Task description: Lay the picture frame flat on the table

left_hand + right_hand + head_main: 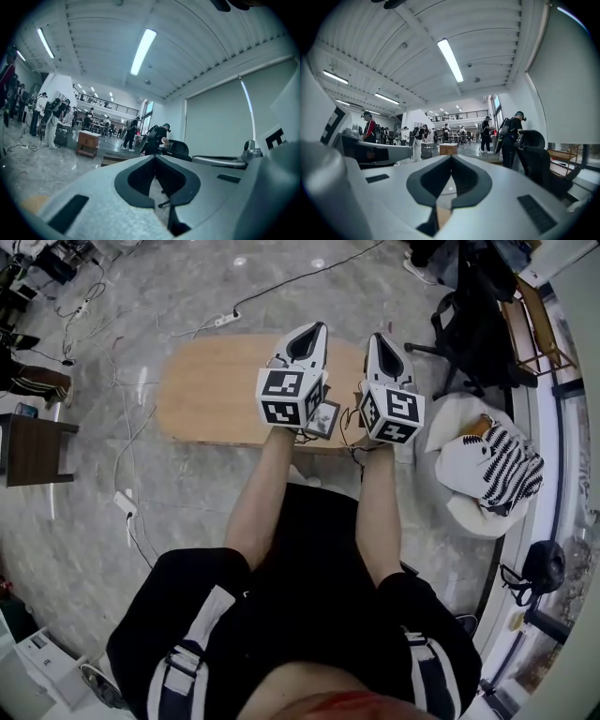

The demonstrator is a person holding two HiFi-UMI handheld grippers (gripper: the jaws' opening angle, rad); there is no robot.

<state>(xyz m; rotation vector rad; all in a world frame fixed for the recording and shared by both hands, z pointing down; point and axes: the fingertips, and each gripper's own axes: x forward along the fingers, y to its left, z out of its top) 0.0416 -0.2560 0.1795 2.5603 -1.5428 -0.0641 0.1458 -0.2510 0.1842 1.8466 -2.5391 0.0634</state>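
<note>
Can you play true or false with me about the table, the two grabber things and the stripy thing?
1. The table is oval and wooden. True.
2. The right gripper is holding the picture frame. False: its jaws are shut with nothing in them. The frame peeks out beside the left gripper.
3. The two grippers are side by side over the table. True.
4. The striped thing lies on the table. False: it lies on a white seat to the right of the table.
5. Cables lie on the floor. True.
</note>
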